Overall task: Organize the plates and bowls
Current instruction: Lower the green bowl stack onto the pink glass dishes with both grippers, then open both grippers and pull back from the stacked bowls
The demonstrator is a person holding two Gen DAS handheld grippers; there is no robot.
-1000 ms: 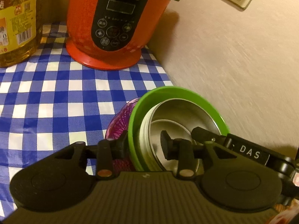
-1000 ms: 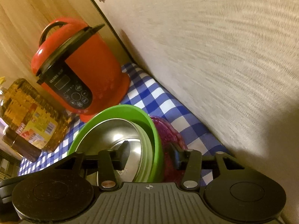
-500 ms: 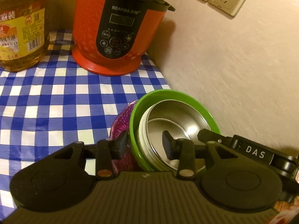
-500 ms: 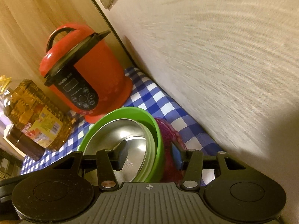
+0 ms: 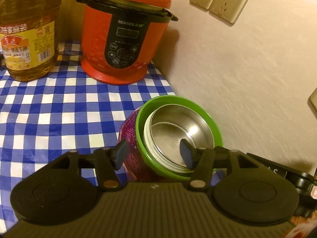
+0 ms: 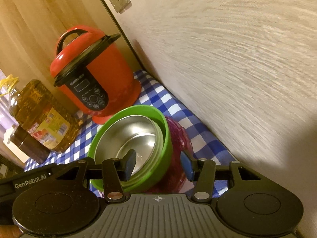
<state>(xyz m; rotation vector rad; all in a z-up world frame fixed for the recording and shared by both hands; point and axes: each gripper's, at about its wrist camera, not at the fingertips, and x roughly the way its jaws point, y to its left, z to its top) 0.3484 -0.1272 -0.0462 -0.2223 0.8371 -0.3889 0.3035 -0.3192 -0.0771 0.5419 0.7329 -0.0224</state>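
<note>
A stack of bowls sits on the blue checked tablecloth beside the wall: a steel bowl nested in a green bowl, which rests in a purple patterned dish. The stack also shows in the right wrist view, with steel bowl, green bowl and purple dish. My left gripper is open, its fingers straddling the near rim of the stack without touching. My right gripper is open too, its fingers either side of the green bowl's rim.
A red electric cooker stands at the back by the wall. A large oil bottle stands to its left. Wall sockets are above. A dark jar stands beside the oil bottle.
Both grippers have opened, letting go of the bowl stack's rim, and have drawn back and up a little. The stack stays on the cloth.
</note>
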